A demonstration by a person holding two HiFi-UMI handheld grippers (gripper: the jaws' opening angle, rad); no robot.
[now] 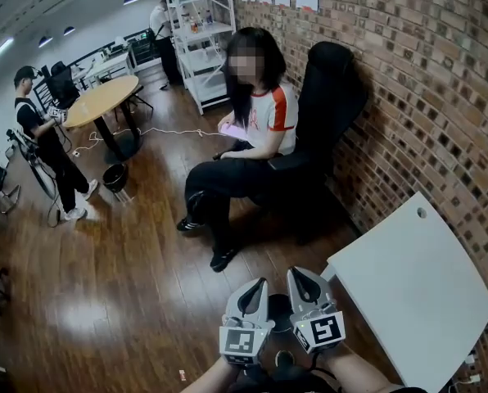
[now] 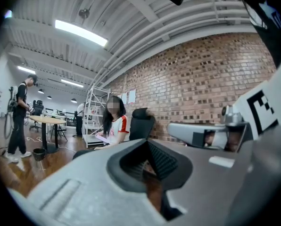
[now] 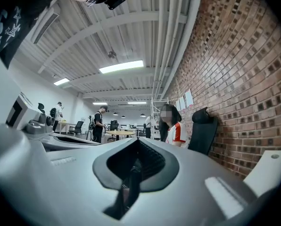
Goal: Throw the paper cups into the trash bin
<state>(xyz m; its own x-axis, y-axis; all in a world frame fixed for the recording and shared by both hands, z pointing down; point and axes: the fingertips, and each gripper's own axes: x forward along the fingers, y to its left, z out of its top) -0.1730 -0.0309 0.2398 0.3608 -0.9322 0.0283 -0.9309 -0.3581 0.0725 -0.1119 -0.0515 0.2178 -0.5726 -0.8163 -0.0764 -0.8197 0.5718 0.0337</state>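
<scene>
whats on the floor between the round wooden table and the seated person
A thin white cable runs over the wood floor between the round table and the seated person; the head view shows it.

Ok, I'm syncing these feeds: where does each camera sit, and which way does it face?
Head view: on the person's head, facing steeply down at the wood floor, a seated person, a white table; forearms, left gripper and right gripper at bottom.
Left gripper view: on the left gripper, level along its jaws; right gripper shows at right.
Right gripper view: on the right gripper, level along its jaws; left gripper shows at left.
Shared: both gripper views face the seated person and brick wall.
</scene>
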